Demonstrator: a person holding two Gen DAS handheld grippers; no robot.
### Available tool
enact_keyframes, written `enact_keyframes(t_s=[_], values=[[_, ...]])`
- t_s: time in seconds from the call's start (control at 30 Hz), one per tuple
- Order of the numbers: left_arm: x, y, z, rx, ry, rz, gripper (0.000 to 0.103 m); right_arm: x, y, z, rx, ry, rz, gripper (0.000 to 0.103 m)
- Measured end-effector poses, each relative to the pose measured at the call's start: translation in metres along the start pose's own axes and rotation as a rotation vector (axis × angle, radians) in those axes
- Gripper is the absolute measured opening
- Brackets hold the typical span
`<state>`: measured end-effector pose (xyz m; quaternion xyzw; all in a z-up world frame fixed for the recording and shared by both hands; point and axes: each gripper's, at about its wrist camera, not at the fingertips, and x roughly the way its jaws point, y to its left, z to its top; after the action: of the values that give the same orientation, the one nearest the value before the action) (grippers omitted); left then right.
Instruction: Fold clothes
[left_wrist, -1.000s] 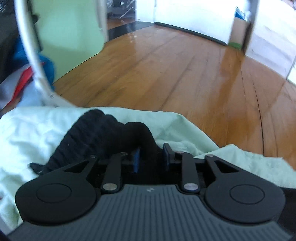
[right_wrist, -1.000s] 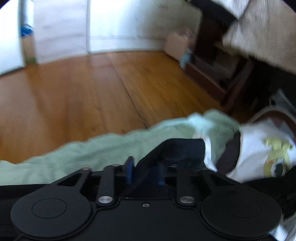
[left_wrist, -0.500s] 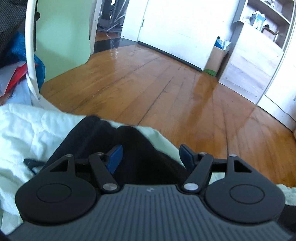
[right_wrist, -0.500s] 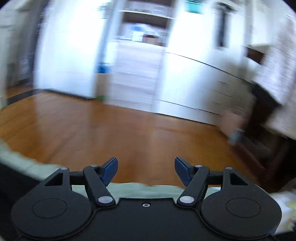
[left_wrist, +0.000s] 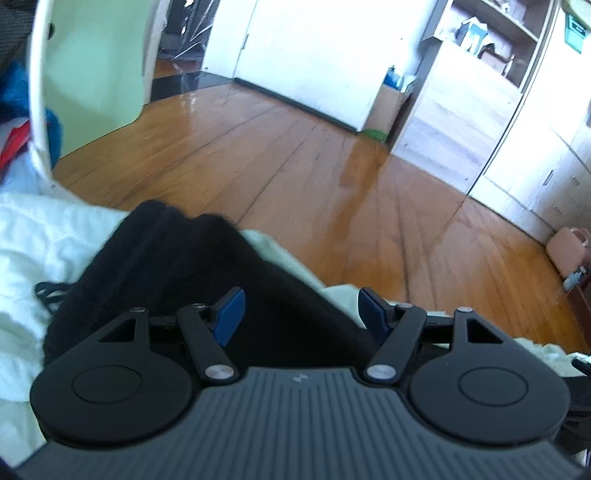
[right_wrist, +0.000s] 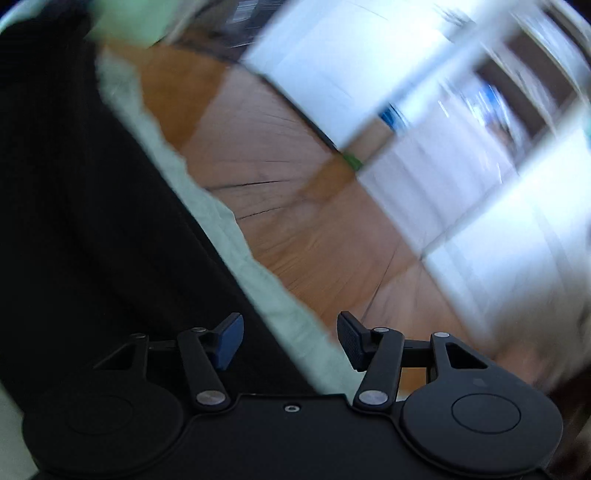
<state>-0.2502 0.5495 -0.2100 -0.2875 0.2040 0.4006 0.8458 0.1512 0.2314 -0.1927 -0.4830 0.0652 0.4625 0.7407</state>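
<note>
Left claw (left_wrist: 299, 310) stands wide over the black garment (left_wrist: 177, 266), its pads clear of the cloth, which lies on pale green bedding (left_wrist: 44, 236) near the edge above the wooden floor (left_wrist: 332, 177). Right claw (right_wrist: 290, 341) is closing, pads apart, garment (right_wrist: 92, 221) left of it.

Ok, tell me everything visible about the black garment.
The black garment is dark, soft, apparently ribbed knit, bunched in folds. It lies on pale green bedding near the edge above the wooden floor. The left gripper is open over it, neither pad pressing it. The blurred right view shows it as a broad dark mass.
</note>
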Motion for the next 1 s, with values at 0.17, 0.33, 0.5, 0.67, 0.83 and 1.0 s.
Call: enact_keyframes(t_s=[0.17,0.33,0.5,0.67,0.83,1.0], values=[[0.03,-0.023,0.006,0.031,0.027,-0.021,0.065,0.017,-0.021,0.034,0.094,-0.046,0.199,0.058],[0.076,-0.038,-0.024,0.156,0.199,0.148,0.066,0.052,0.002,0.028,0.078,0.037,0.317,0.058],[0.103,-0.052,-0.06,0.396,0.29,0.271,0.066,0.042,0.025,-0.002,-0.071,0.056,0.361,0.057],[0.1,-0.05,-0.066,0.37,0.25,0.267,0.066,0.034,0.013,-0.02,-0.03,0.083,0.346,0.057],[0.1,-0.046,-0.069,0.359,0.249,0.248,0.068,0.03,0.025,-0.023,-0.115,0.081,0.314,0.056],[0.1,-0.048,-0.071,0.359,0.25,0.256,0.071,0.047,0.04,-0.016,-0.195,0.11,0.329,0.025]])
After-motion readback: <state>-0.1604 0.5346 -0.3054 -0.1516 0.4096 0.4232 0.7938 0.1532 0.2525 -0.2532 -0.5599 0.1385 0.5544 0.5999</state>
